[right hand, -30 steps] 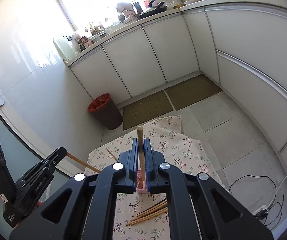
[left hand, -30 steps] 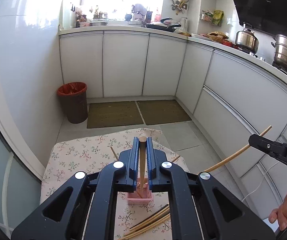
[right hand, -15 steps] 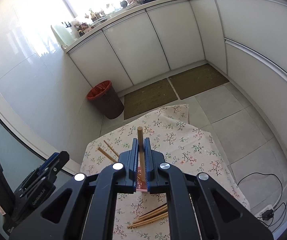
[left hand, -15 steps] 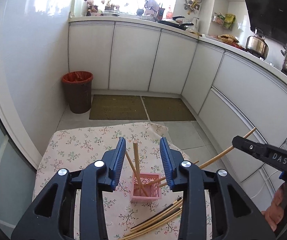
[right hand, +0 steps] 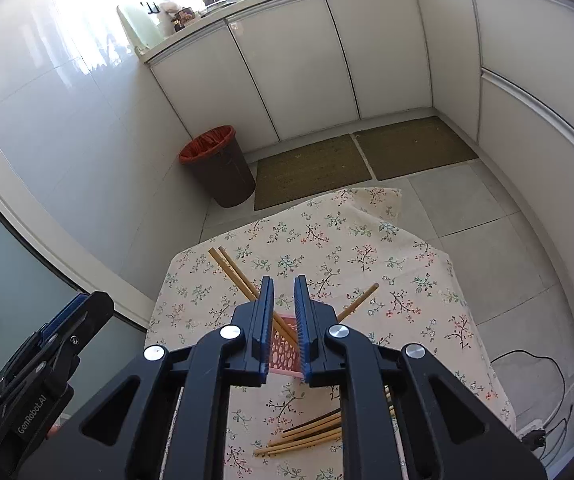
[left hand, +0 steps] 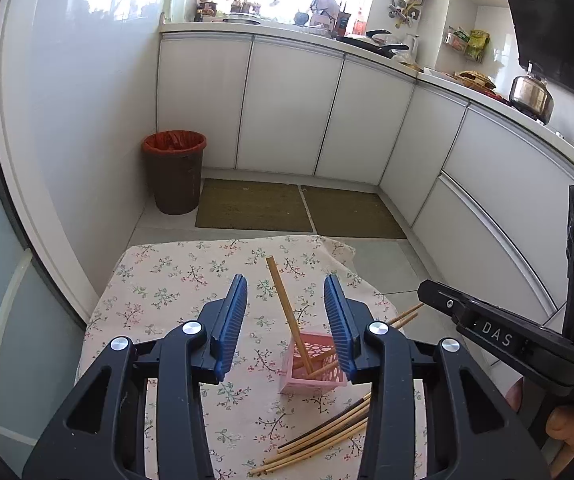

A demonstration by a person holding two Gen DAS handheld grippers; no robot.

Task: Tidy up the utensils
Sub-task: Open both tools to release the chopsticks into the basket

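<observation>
Left wrist view: left tongs [left hand: 285,312] spreading apart, nothing pinched; chopstick [left hand: 287,312] leaning in pink basket [left hand: 313,376] on floral table [left hand: 175,280]. Loose chopsticks [left hand: 319,440] lying nearby.

Right wrist view: right tongs [right hand: 283,320] parting slightly, jaws gripping nothing, hovering over basket.

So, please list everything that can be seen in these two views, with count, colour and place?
basket: one, pink, on the cloth
chopsticks in basket: at least three, tan, leaning out
loose chopsticks: several, tan and one dark, flat on cloth
tablecloth: one, cream with flowers, over the table
bin: one, brown with red liner, by wall
mats: two, olive, on floor before cabinets
cabinets: white, along walls
pots: two, steel, on counter, right
left tongs: black, blue pads, just been opening, grip nothing
right tongs: same colours, just been opening, narrow gap, a chopstick shows in it, not pressed
</observation>
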